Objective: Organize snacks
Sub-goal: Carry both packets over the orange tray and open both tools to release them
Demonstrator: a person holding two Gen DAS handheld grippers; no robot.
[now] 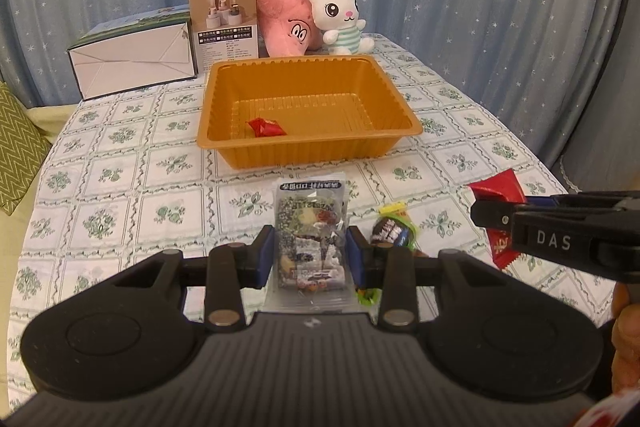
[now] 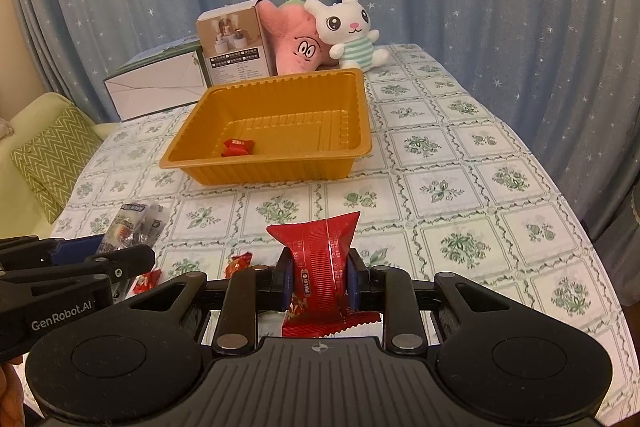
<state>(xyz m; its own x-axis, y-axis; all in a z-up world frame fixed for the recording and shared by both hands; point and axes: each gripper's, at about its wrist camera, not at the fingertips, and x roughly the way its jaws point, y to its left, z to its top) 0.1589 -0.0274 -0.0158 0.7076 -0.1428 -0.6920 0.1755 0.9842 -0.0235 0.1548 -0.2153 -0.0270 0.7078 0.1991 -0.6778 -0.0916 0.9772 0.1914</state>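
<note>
An orange plastic tray (image 1: 400,103) (image 2: 360,107) stands mid-table with one small red candy (image 1: 266,127) (image 2: 237,147) inside. My left gripper (image 1: 311,255) is shut on a clear snack packet (image 1: 312,227), held above the tablecloth in front of the tray; the packet also shows in the right wrist view (image 2: 132,225). My right gripper (image 2: 318,277) is shut on a red snack packet (image 2: 322,267), also seen in the left wrist view (image 1: 500,187). A dark wrapped candy (image 1: 390,231) with green wrapper lies right of my left gripper. Small red candies (image 2: 238,263) lie between the grippers.
At the table's back stand a white box (image 1: 132,63), a product carton (image 1: 224,23), a pink plush (image 1: 284,23) and a white bunny plush (image 1: 340,15). Blue star curtains hang behind. A green zigzag cushion (image 2: 56,147) lies off the left table edge.
</note>
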